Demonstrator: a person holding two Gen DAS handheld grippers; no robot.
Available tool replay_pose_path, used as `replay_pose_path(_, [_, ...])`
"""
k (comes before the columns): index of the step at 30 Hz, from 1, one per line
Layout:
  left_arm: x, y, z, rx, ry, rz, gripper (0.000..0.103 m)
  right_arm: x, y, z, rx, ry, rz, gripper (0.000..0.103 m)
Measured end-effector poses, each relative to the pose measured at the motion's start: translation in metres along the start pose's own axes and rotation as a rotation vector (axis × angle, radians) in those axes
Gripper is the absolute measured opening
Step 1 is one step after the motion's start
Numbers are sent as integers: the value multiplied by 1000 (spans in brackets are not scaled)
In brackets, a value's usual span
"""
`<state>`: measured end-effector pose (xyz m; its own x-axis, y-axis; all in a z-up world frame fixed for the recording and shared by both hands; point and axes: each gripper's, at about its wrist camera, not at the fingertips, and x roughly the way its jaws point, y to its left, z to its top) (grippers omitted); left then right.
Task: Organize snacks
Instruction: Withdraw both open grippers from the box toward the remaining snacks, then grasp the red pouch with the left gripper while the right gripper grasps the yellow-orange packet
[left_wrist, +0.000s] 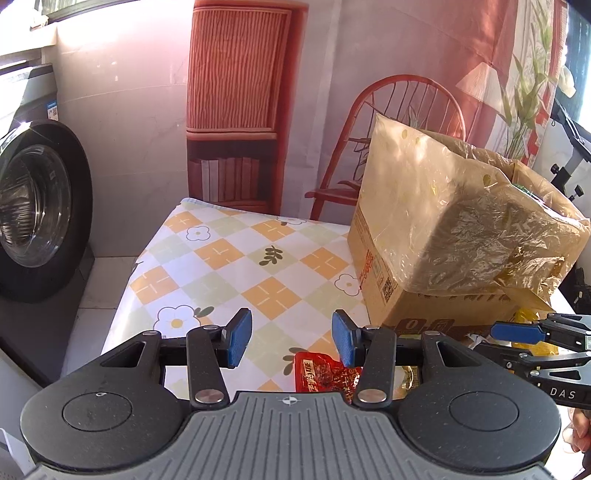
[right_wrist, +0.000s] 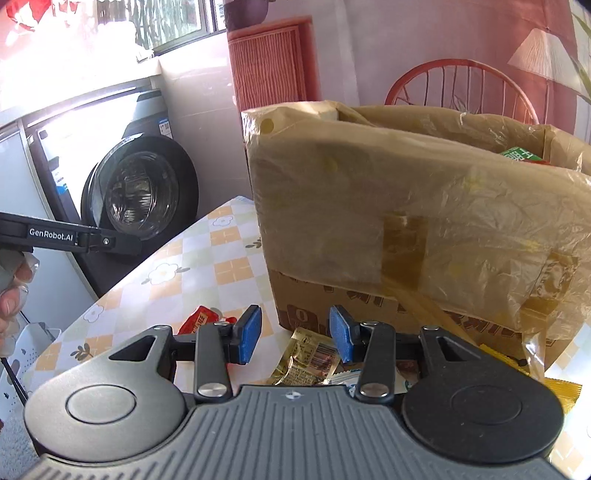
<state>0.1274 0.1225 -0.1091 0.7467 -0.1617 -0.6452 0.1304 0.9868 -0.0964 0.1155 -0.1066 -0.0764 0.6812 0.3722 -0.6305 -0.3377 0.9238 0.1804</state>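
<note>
On the desk (left_wrist: 236, 254) with its flowered checked cloth, a red snack packet (left_wrist: 321, 373) and a gold one (right_wrist: 306, 354) lie before the plastic-lined cardboard box (right_wrist: 406, 221) (a green pack peeks inside). Left hand-held gripper (left_wrist: 291, 338) and right hand-held gripper (right_wrist: 295, 334) both hover released, grasping nothing.

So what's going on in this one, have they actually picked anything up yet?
Not yet. A person holds a gripper in each hand over a table with a flowered checked cloth. Both the left gripper and the right gripper are open and empty. Loose snack packets lie at the near edge: a red packet below the left gripper, a gold packet below the right. A cardboard box lined with a plastic bag stands just behind them, apparently the destination.
</note>
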Motion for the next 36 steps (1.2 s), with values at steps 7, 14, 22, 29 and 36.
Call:
replay_pose_path(7, [9,-3,-7,24,16,18,50,36,0,-18,1,187,75,45])
replay_pose_path(14, [16,-6,-12,42,35,23,50,58,2,-29,4,302,117,45])
replay_pose_path(22, [23,-9,-16,48,55,18,50,70,9,-38,-25,379,124,43])
replay_pose_path(29, [40,-14,-27,57,92,15,56,61,1,-42,-4,348,85,34])
replay_pose_path(36, [71,-23,-42,106,115,-13,58,52,-11,-49,53,327,63,34])
